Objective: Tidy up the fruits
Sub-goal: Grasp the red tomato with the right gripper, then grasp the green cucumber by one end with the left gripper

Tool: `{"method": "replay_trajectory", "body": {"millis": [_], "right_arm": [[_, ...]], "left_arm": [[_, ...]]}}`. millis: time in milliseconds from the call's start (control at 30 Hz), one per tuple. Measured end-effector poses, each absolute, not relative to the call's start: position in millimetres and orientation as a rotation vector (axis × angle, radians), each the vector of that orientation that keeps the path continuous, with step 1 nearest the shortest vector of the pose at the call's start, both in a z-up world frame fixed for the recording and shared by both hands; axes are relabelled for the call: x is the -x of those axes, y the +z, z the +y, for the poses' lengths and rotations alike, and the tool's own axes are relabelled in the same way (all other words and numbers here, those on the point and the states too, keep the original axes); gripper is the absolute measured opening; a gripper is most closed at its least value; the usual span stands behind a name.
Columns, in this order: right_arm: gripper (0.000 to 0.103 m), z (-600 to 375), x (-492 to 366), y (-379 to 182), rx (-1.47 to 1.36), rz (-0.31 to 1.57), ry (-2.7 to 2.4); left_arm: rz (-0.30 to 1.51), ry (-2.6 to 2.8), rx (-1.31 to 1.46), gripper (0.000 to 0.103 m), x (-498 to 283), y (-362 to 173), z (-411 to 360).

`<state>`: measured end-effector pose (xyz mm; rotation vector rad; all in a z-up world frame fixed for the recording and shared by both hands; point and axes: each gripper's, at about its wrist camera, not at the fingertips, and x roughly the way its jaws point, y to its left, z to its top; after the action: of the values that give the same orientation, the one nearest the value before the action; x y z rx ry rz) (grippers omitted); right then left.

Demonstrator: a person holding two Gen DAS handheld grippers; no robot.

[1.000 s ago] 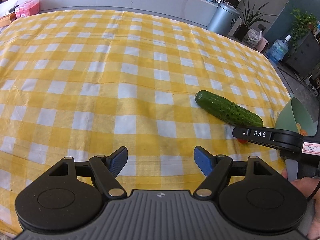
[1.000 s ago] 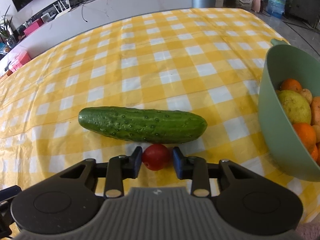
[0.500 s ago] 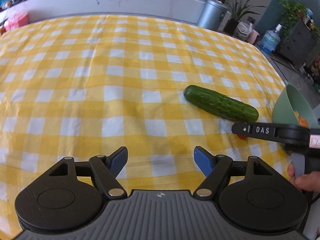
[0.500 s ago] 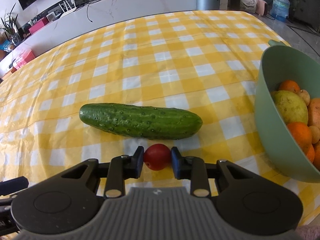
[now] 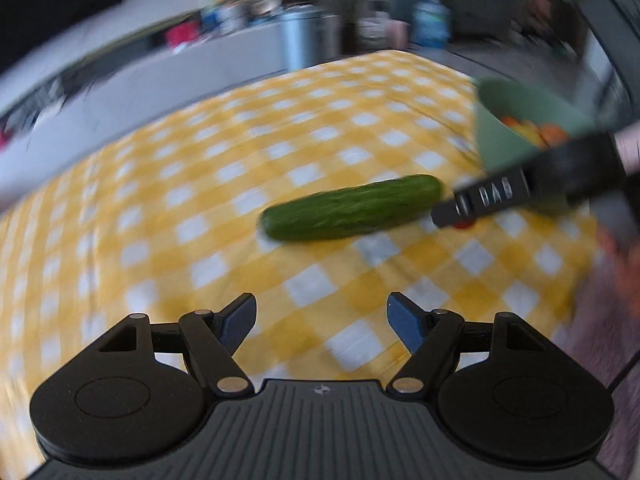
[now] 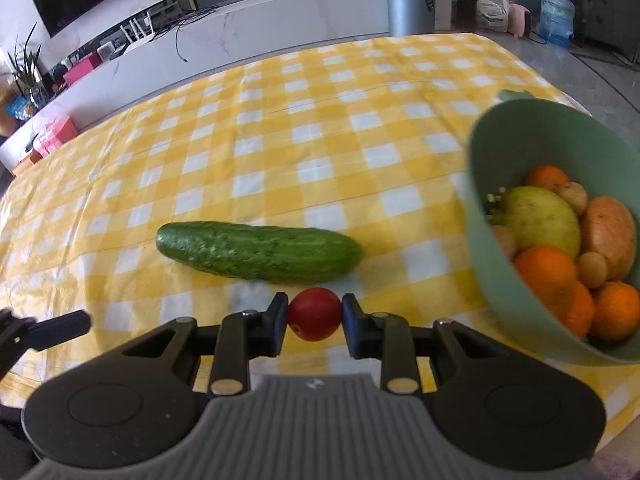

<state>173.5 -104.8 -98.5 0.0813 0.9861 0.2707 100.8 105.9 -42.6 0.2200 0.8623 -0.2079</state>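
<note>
While the left wrist view is smeared with blur, the right tongs [image 6: 315,318] show sharply at the lower centre of their own frame, clenched on a small red fruit [image 6: 315,314] with one pad pressed against each side. The fruit is held just in front of the cucumber [image 6: 260,254], which lies lengthwise on the yellow-and-white checked cloth [image 6: 320,128] covering the counter, left of centre in that frame.

At the right edge of the same frame stands a green bowl [image 6: 500,240], close beside the held fruit. Inside it are several oranges [image 6: 546,270], a yellow-green fruit [image 6: 540,218], a brownish-red one [image 6: 610,236] and a few small tan round ones [image 6: 594,270].

The left tongs [image 5: 321,318] sit at the bottom centre of their frame, released, the blue pads wide apart with only cloth between them. Beyond them the cucumber [image 5: 352,208] lies near the middle of the frame, well apart from the pads. The right tongs' black arm [image 5: 500,196] reaches in from the right edge, its tip just beside the cucumber's right end, with a sliver of the red fruit [image 5: 464,223] showing under it. The bowl [image 5: 504,140] stands at the upper right.
</note>
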Motion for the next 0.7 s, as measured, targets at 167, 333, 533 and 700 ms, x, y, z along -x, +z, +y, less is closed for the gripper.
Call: {"method": "replay_trajectory", "body": {"millis": [167, 333, 533, 700], "right_arm": [[0.026, -137, -174, -86, -0.146, 0.952, 0.262], [0.026, -163, -174, -82, -0.226, 0.955, 0.303], [0.025, -172, -173, -79, -0.255, 0.951, 0.335], [0.026, -174, -171, -79, -0.253, 0.95, 0.347]], "left_arm": [[0.875, -0.342, -0.326, 0.088, -122, -44, 82], [0.95, -0.44, -0.492, 0.088, -153, -56, 60], [0.931, -0.462, -0.637, 0.09, -177, -66, 44], [0.943, -0.453, -0.71, 0.089, -207, -70, 34]]}}
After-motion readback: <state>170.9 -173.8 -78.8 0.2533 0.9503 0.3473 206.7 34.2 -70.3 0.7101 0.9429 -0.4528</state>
